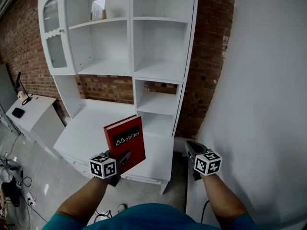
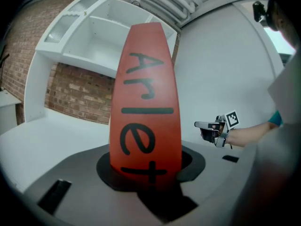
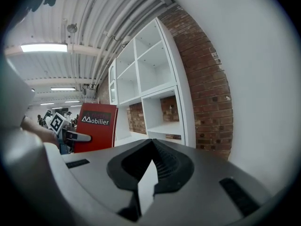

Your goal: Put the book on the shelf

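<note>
The red book (image 1: 124, 140) with "Mobilier" on its cover stands upright in my left gripper (image 1: 122, 158), which is shut on its lower edge. It hangs in front of the white shelf unit (image 1: 132, 47), over the low counter (image 1: 86, 128). In the left gripper view the book's red spine (image 2: 146, 102) rises from between the jaws and fills the middle. My right gripper (image 1: 191, 147) is held to the right of the book, apart from it, with its jaws shut and nothing in them. The right gripper view shows the book (image 3: 96, 126) at the left and the shelf cubbies (image 3: 160, 112) ahead.
The shelf unit has open cubbies; a small framed card (image 1: 98, 9) stands on the upper left shelf. A glass-door cabinet (image 1: 53, 32) closes its left end. A brick wall (image 1: 211, 56) is behind and a white wall (image 1: 259, 104) at the right. A small white desk (image 1: 29, 109) stands at the far left.
</note>
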`<state>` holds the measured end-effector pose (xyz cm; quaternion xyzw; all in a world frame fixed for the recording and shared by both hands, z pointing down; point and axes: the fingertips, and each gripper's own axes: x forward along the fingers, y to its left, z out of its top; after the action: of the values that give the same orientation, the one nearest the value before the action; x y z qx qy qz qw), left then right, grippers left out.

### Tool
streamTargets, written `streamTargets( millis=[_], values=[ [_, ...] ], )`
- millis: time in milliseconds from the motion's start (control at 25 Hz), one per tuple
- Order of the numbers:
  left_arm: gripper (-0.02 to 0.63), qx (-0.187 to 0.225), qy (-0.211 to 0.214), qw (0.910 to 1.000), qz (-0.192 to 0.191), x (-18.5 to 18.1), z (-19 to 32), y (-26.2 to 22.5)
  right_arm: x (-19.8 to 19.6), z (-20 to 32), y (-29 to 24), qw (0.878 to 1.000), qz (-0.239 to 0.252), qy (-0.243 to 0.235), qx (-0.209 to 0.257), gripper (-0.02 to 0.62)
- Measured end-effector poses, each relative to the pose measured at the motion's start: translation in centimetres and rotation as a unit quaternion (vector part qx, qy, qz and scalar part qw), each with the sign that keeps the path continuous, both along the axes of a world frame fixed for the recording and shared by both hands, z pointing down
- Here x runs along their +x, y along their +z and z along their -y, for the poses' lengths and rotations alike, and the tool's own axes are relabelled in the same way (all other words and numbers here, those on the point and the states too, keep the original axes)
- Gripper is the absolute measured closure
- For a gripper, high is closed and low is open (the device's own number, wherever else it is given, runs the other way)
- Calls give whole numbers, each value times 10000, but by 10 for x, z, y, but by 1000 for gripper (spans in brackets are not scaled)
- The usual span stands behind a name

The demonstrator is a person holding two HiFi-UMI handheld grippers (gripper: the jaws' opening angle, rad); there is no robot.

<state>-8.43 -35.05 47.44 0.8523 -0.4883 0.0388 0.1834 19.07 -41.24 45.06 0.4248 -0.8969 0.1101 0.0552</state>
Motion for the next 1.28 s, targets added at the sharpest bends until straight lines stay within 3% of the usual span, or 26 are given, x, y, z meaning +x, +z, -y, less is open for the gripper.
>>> streamTargets(
  millis=[320, 480, 760, 1080, 1280],
  values=[
    [434, -687, 695, 9938, -522, 9, 44, 42, -3, 10, 11, 9977, -129, 664, -51, 574],
    [434, -1071, 803, 9885, -703, 11, 64, 62, -13, 16, 20, 9962, -138, 831, -203, 574],
    [434, -1760, 482, 9757, -1215, 16, 95, 112, -29, 22, 38, 9963, -329, 769, -218, 574],
    [434, -1960, 41, 9676, -1594, 24, 143, 147, -38, 49, 58, 9961, -342, 782, -216, 574],
    [434, -1988, -64, 9662, -1640, 39, 169, 164, -52, 57, 74, 9970, -448, 593, -231, 574]
  ],
)
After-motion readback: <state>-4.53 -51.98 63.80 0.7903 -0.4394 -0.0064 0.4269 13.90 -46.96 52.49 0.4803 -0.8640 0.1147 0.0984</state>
